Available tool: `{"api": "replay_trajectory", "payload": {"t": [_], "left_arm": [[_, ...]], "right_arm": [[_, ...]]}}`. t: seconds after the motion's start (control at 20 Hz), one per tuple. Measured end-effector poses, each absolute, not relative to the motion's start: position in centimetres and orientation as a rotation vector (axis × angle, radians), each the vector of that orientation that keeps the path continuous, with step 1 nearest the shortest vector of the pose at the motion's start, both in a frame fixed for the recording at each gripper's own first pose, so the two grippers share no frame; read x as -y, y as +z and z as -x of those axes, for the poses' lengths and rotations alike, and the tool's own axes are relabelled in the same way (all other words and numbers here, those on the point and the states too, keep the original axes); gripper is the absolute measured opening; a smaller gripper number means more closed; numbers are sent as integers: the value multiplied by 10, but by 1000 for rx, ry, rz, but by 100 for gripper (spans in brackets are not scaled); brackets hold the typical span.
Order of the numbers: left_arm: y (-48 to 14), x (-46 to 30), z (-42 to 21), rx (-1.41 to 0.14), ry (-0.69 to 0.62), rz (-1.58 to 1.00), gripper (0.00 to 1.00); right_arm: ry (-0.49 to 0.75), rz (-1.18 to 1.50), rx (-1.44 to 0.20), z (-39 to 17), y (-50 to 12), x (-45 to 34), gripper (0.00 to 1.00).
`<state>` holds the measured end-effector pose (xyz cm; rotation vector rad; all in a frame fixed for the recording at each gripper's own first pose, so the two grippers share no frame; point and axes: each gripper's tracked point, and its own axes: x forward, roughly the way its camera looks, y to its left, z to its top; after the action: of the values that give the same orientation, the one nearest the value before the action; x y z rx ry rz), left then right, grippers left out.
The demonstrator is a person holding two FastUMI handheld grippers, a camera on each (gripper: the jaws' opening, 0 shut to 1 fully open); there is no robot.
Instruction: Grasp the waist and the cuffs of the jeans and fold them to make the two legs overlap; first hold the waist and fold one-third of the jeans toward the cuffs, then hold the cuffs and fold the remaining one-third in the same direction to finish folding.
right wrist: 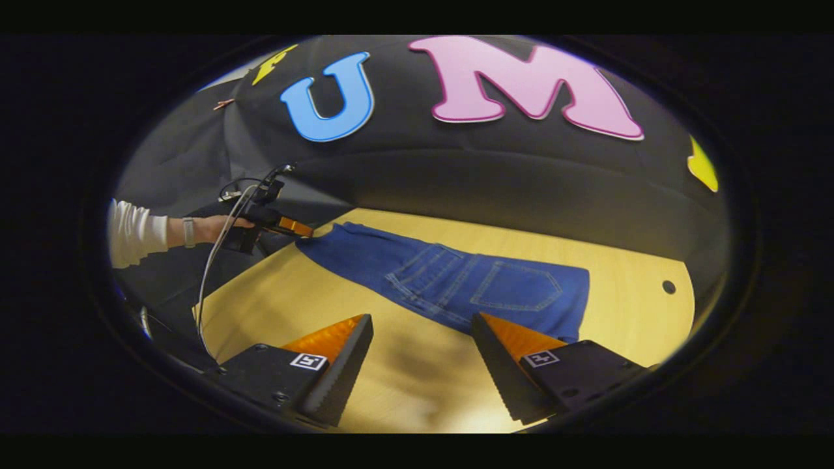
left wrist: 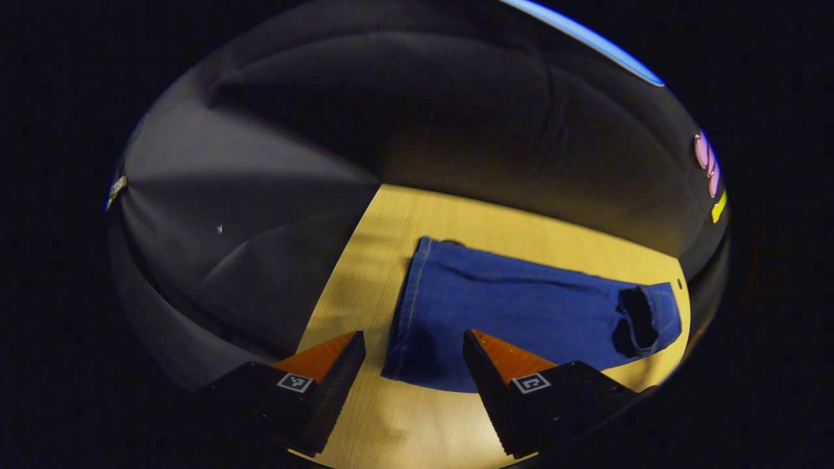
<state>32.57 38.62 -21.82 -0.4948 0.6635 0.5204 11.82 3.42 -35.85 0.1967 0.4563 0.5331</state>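
Jeans (right wrist: 456, 280) lie flat along the wooden table (right wrist: 638, 319), legs apparently already overlapped, pockets up. Left gripper (left wrist: 414, 355) hovers wide open above the cuff end; right gripper (right wrist: 422, 345) hovers wide open near the waist, 1 at each end, likely ready for the 1st third-fold.
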Motion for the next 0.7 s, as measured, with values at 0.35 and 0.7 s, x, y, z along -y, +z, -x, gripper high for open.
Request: {"api": "replay_trajectory", "payload": {"t": [0.35,0.7], "left_arm": [[-251,-387,-327,-751,545,443,100],[-248,-370,-350,-722,476,504,28]], "right_arm": [[493,-191,-466,-119,-364,-2,93],[483,-220,-454,-125,-358,-3,93]]}}
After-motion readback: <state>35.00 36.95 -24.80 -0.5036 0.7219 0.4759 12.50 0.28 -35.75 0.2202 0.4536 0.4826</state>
